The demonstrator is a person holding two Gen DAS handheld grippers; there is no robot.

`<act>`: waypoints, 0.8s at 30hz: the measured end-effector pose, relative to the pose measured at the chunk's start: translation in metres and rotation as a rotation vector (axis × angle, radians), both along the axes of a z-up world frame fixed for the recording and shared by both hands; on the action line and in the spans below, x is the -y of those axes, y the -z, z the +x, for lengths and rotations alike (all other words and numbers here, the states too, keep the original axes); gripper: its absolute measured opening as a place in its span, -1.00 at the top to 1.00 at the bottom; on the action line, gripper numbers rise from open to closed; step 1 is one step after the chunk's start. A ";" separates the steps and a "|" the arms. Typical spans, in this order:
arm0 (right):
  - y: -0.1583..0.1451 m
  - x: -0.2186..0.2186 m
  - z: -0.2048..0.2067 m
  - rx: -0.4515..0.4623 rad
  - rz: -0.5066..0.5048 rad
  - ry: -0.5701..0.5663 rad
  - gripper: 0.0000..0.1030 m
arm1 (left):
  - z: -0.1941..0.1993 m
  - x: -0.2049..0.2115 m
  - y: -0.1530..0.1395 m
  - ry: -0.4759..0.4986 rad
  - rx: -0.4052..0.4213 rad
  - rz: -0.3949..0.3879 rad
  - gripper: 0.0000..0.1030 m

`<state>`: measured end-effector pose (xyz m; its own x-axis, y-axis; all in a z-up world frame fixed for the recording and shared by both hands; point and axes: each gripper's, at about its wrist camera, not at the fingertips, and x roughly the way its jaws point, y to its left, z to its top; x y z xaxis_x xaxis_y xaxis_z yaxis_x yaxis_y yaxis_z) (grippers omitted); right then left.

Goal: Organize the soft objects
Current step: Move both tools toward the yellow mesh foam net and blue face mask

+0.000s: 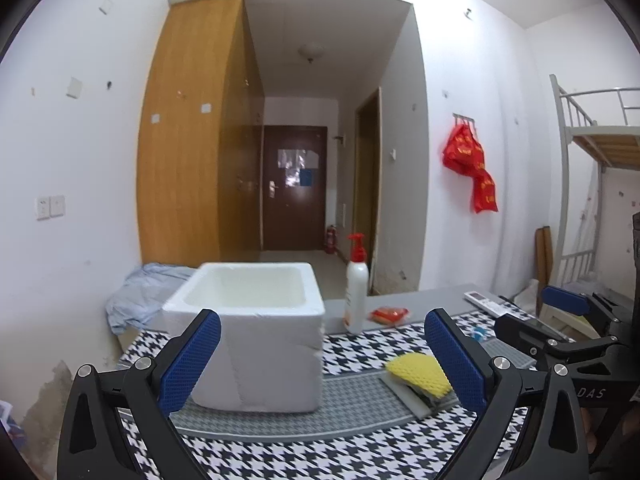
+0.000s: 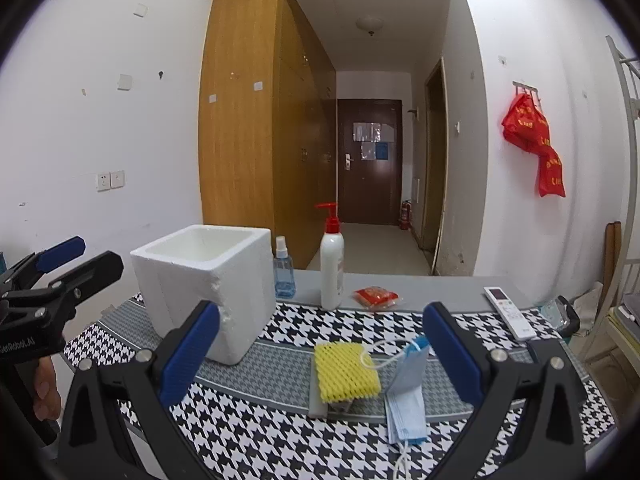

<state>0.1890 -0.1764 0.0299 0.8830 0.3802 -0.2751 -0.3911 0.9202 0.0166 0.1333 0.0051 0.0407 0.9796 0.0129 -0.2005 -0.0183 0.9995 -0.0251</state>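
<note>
On the houndstooth cloth (image 2: 280, 432), the foam box (image 2: 208, 276) stands open-topped, contents hidden.

Both fisheye views sit low over the black-and-white houndstooth cloth (image 1: 352, 354), facing the far dark brown door (image 2: 370, 160). The left wrist camera looks close at the white foam box (image 1: 256, 332) — the right sits further right. They share box, yellow mesh sponge (image 2: 346, 372) and white pump bottle (image 1: 356, 296).

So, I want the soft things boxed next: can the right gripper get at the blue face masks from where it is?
Probably yes. The right gripper is open and the blue face masks lie just ahead, nearer its right finger, with only the yellow foam net beside them.
</note>
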 end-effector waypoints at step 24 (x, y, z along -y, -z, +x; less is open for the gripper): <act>0.035 0.029 0.012 -0.080 -0.025 0.072 -0.99 | 0.022 0.022 0.032 0.055 -0.116 -0.056 -0.98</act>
<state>0.2010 -0.2054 -0.0055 0.8826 0.3089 -0.3545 -0.3224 0.9464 0.0222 0.1550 -0.0167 0.0084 0.9487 -0.0543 -0.3114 0.0300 0.9962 -0.0822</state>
